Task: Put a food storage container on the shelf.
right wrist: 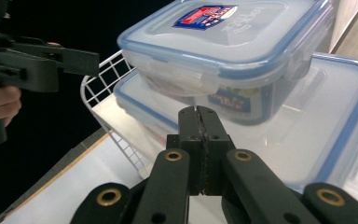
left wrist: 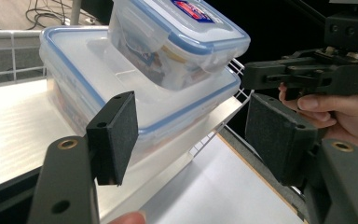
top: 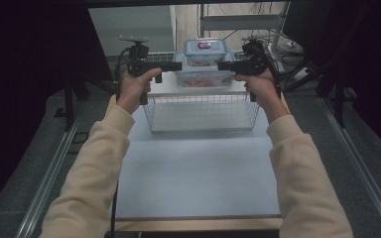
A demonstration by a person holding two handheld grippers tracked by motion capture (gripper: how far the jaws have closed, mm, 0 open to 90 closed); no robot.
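A lab-like recording space: black curtains (top: 25,74) hang along both sides, loose cables (top: 297,64) trail over the floor behind, metal rails (top: 49,173) run beside a bare pale tabletop (top: 198,173), and equipment stands at the back.

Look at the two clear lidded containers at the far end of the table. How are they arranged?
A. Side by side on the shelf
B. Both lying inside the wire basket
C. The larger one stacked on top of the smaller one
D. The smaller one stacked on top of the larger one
D: the smaller container, with its blue-rimmed lid, sits on the lid of the larger container, which rests on the white shelf over the wire basket.
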